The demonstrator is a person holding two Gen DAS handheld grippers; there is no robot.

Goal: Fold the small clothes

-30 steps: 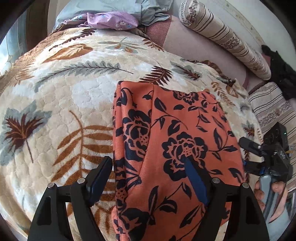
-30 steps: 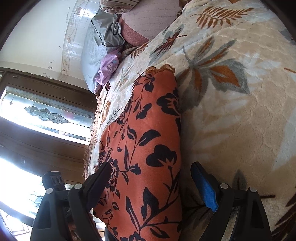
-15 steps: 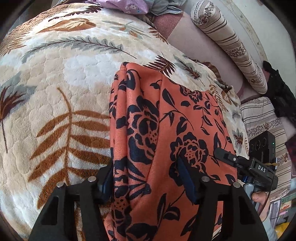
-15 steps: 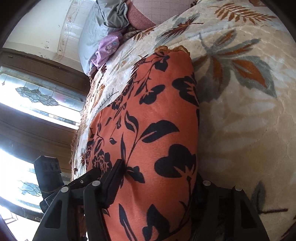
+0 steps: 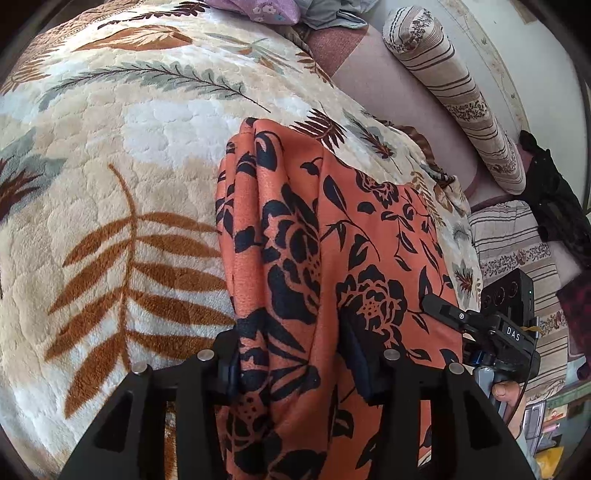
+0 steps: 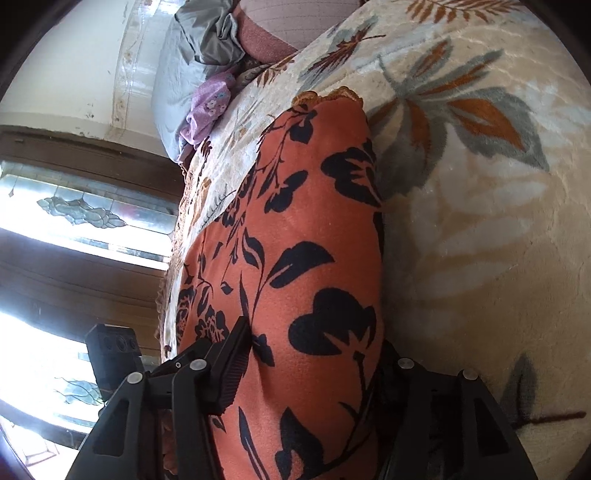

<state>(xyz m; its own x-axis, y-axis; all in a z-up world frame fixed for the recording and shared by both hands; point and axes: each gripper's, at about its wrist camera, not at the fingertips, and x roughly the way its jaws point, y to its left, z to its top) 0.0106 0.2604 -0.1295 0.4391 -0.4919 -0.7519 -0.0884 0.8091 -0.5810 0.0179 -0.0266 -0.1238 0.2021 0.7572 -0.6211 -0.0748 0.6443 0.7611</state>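
An orange cloth with a black flower print lies folded on a cream leaf-patterned blanket. At the cloth's near left edge, my left gripper has a raised fold bunched between its closing jaws, and both pads press on it. My right gripper is shut on the cloth's near right edge; its right finger is mostly hidden behind the fabric. In the left wrist view the right gripper shows at the cloth's right side, one finger on top, with a person's hand on its handle.
A striped bolster and a striped cushion lie along the far right. A purple flowered garment and grey-blue bedding sit at the head of the bed. A dark garment hangs at the right. A patterned window stands beyond the bed's edge.
Both grippers have closed from wide open onto the cloth's near edge and sunk a little toward it. The fabric now bulges up between each pair of fingers.
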